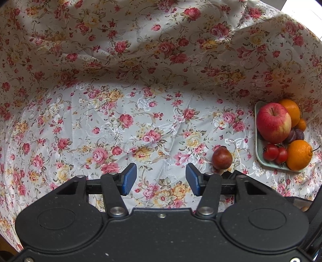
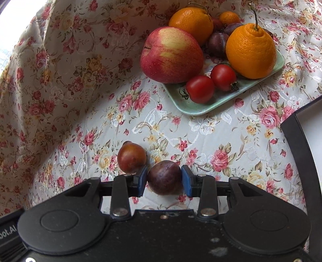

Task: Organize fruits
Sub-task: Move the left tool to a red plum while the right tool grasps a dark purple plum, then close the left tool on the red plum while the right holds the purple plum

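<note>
A floral cloth [image 2: 201,137] with pink and yellow roses covers the table and rises as a draped backdrop behind it. On it, far right, sits a pale green tray [image 2: 201,104] holding a large red-yellow apple [image 2: 171,54], two big oranges [image 2: 250,50], a smaller orange [image 2: 229,17], dark plums [image 2: 218,43] and two cherry tomatoes [image 2: 201,88].

Near the tray, on the cloth, a dark purple plum [image 2: 165,177] lies between the blue pads of the right gripper [image 2: 164,181], whose jaws stand narrow around it; whether they press on it cannot be told. Just left of it lies a reddish-brown plum [image 2: 131,159].

The left gripper [image 1: 161,179] points steeply down at bare cloth, jaws moderately apart and empty.
</note>
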`<state>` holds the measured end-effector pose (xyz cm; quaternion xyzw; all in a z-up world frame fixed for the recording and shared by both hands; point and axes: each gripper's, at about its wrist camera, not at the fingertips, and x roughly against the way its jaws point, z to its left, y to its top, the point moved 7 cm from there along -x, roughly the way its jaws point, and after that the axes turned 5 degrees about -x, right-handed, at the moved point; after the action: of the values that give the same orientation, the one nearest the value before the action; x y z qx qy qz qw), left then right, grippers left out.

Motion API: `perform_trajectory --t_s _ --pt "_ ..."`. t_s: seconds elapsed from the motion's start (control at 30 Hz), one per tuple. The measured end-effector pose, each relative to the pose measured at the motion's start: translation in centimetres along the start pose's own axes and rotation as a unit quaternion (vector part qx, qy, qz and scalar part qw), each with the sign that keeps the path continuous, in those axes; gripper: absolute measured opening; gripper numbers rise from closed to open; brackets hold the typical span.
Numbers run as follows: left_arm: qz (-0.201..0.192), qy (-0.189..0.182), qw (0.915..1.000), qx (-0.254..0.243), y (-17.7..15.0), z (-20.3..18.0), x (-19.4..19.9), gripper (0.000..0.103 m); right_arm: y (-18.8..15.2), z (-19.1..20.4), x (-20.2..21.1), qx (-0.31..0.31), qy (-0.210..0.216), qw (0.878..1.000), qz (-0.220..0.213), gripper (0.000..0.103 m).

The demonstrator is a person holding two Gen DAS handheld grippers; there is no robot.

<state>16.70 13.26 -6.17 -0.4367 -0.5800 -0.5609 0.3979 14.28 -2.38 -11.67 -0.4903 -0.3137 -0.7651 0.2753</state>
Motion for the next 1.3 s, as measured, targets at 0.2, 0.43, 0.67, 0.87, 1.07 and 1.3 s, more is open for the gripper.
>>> perform_trajectory --t_s 0.2,0.43,0.67,0.87,1.07,1.3 --pt "0.004 0.0 1.0 -0.002 0.1 -0.7 -0.6 0.059 -0.5 -0.2 0.2 0.007 0.004 1.0 0.028 0.038" --pt "0.005 -0.012 0.9998 -0.012 0.2 -2.9 -1.3 0.059 -1.2 -1.8 1.3 0.012 0.002 0.998 0.066 0.038" --pt "0.003 -0.019 0.9994 -0.029 0.5 -5.3 -2.1 0.059 -1.4 -3.5 2.6 0.05 -0.023 0.996 0.064 0.038" --pt "0.012 -0.02 0.9992 -0.033 0.9 -6.3 -3.4 0.059 -1.4 -4.0 2.8 0.046 -0.026 0.997 0.064 0.038" --pt "0.017 -0.029 0.9991 -0.027 1.2 -6.7 -4.4 0.059 -1.3 -3.7 2.3 0.066 -0.037 0.995 0.065 0.038" --pt "0.012 -0.043 0.9986 -0.027 1.1 -7.7 -4.9 0.059 -1.7 -3.1 2.0 0.098 -0.044 0.992 0.061 0.038"
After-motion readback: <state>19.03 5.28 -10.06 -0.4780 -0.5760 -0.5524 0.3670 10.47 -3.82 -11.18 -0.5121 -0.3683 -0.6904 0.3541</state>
